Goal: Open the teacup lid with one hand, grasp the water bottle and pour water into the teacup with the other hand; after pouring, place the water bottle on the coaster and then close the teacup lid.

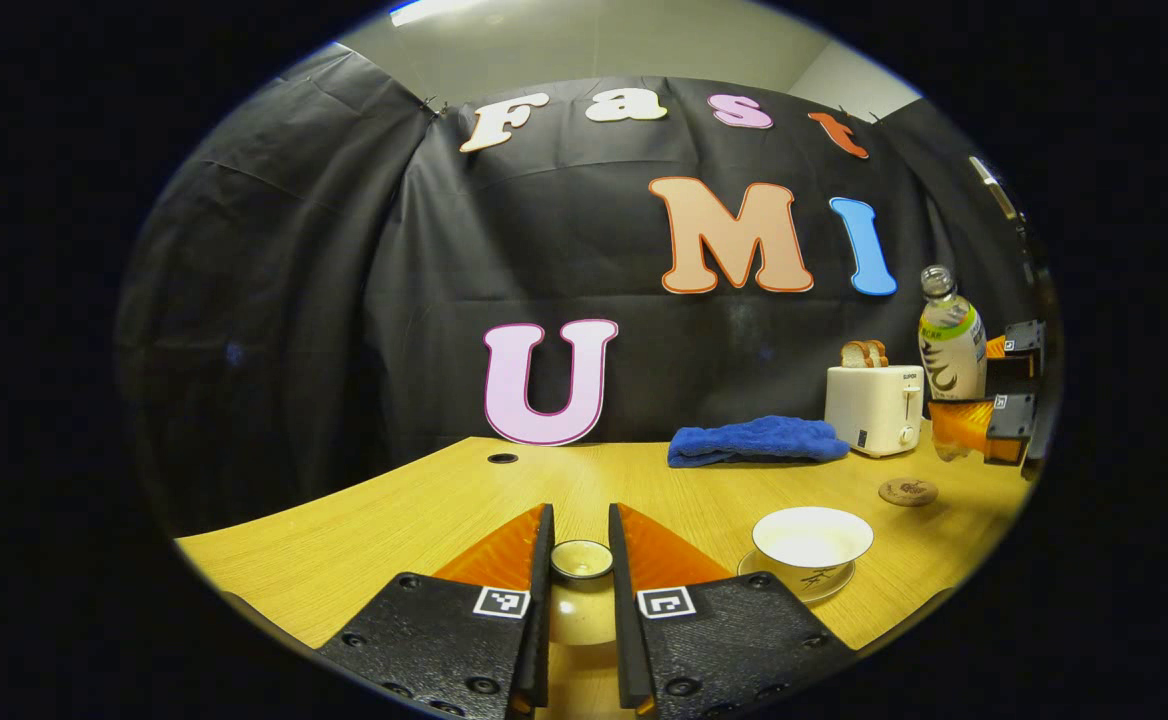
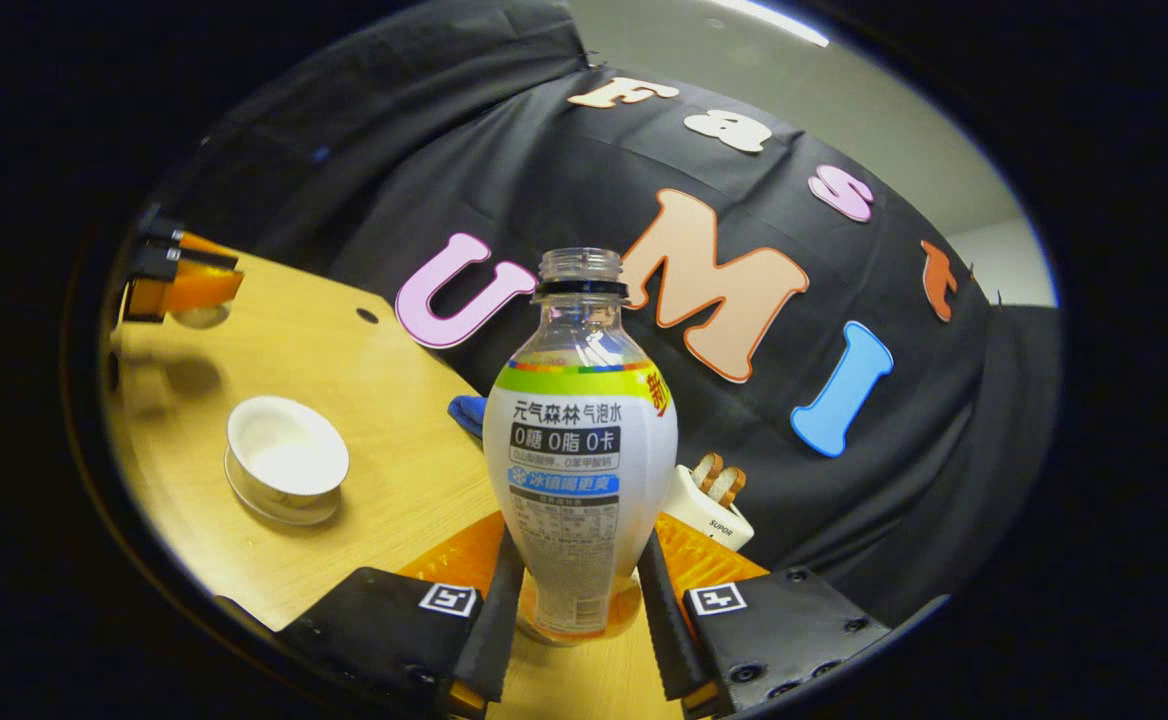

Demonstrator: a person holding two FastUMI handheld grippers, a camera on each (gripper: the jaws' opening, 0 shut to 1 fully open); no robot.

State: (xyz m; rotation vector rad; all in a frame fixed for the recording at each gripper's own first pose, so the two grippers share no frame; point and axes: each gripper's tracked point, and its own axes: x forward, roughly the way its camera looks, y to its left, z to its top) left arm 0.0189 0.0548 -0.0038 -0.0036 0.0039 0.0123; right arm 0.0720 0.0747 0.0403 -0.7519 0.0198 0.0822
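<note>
Right gripper [image 2: 574,600] clamping upright water bottle [image 2: 581,440]; open teacup [image 2: 287,460] lying left of fingers. Left gripper [image 1: 582,590] pinching lid [image 1: 582,558].

We see lines of print on the water bottle [image 2: 580,470] label. The toaster [image 2: 709,515], by the bench's far edge, bears a small word, perhaps a brand. Square coded markers [image 1: 501,601] sit on the left gripper [image 1: 581,560] and the right gripper [image 2: 579,600].

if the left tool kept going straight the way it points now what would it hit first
Probably nothing on the table: the left tool holds the lid, and beyond it lies bare table, then the black cloth wall. Depth is hard to judge.
</note>
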